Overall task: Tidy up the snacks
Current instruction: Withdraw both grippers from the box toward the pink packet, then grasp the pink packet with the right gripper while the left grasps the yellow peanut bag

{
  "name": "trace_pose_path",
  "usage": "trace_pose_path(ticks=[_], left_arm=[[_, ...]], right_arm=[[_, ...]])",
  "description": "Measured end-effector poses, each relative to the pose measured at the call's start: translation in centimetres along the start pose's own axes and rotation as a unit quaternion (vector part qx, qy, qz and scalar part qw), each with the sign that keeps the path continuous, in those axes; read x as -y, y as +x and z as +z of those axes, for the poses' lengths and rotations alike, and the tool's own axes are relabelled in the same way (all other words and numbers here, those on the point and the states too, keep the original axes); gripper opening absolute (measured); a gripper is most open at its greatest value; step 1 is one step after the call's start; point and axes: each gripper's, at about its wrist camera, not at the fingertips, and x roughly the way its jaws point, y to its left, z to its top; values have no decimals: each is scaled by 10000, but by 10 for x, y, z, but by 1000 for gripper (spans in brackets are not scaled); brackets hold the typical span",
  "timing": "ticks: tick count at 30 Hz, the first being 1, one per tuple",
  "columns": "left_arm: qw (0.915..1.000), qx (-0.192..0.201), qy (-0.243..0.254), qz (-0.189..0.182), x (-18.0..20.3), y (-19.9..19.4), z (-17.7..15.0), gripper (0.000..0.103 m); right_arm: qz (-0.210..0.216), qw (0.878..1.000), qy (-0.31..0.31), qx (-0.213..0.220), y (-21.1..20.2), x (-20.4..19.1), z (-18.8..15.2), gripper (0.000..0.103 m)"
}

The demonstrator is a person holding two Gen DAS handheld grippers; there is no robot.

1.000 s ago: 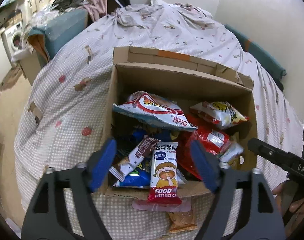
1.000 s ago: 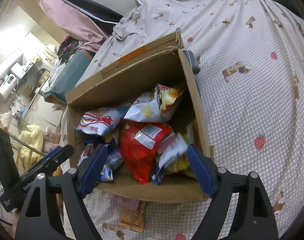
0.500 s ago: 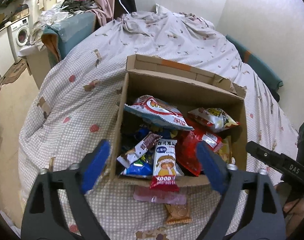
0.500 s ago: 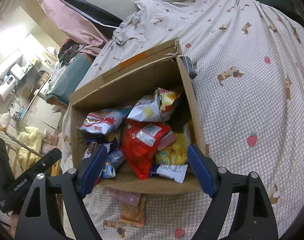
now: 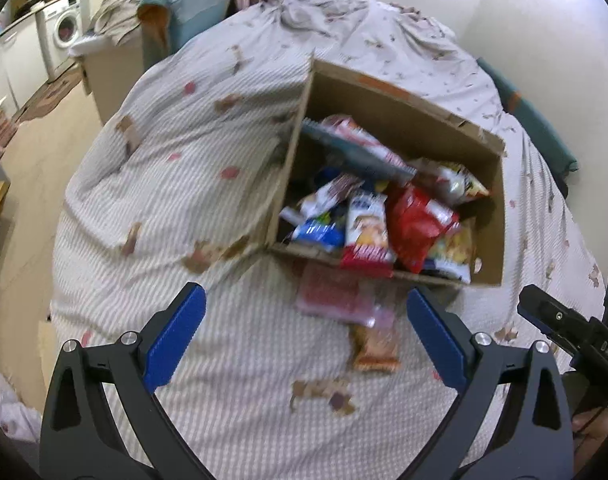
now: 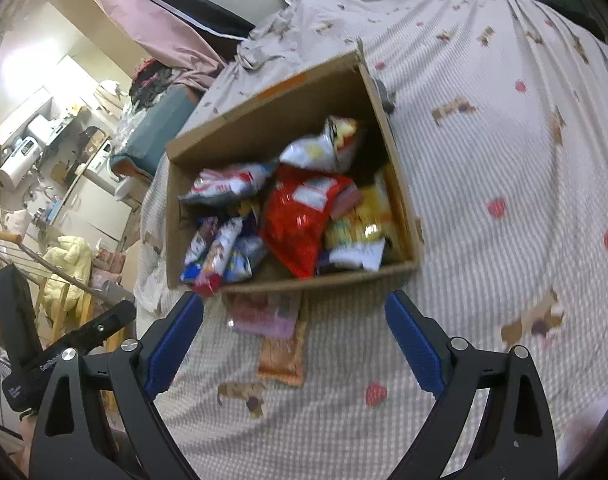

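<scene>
Left wrist view: the brown cardboard box (image 5: 491, 216) full of snack packets sits on the checked bedspread (image 5: 176, 160); a pink packet (image 5: 331, 296) and an orange packet (image 5: 373, 346) lie just before it. Left gripper (image 5: 304, 340) and right gripper (image 6: 294, 342) hover empty, jaws opening.

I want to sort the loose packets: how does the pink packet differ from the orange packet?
The pink packet lies against the cardboard box, partly under its near edge; the orange packet lies nearer the grippers. The pink packet looks wider, the orange packet narrower. Both lie flat on the bedspread.
</scene>
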Motion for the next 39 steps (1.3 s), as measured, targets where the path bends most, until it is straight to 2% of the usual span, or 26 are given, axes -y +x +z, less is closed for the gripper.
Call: trace_pose_path(ticks=[11, 16, 20, 23, 28, 30, 32, 35, 39], left_arm=[[9983, -188, -437, 327, -33, -9, -29, 99], [9965, -310, -658, 409, -50, -6, -33, 99], [9954, -370, -816, 344, -57, -4, -34, 100], [9951, -396, -849, 311, -57, -2, -32, 99], [9957, -318, -812, 303, -53, 0, -25, 99], [9958, -312, -822, 274, -52, 1, -23, 99], [9958, -315, -829, 241, -50, 2, -21, 99], [9958, -306, -842, 211, -48, 1, -18, 99], [9952, -280, -905, 240, -49, 0, -16, 99]], right_arm=[[92, 9952, 424, -876, 42, 10, -23, 95], [-158, 9898, 153, -1410, 82, -1, -36, 95], [-343, 9857, -166, -1642, 119, -15, -39, 95], [-119, 9858, 284, -1649, 139, -8, -36, 92], [153, 9862, 353, -1612, 160, -11, -29, 73], [19, 9862, 258, -1636, 166, -11, -31, 59], [11, 9868, 287, -1591, 166, -7, -30, 35], [260, 9858, 345, -1623, 152, -8, -30, 16], [521, 9832, 376, -1709, 122, -15, -40, 10]])
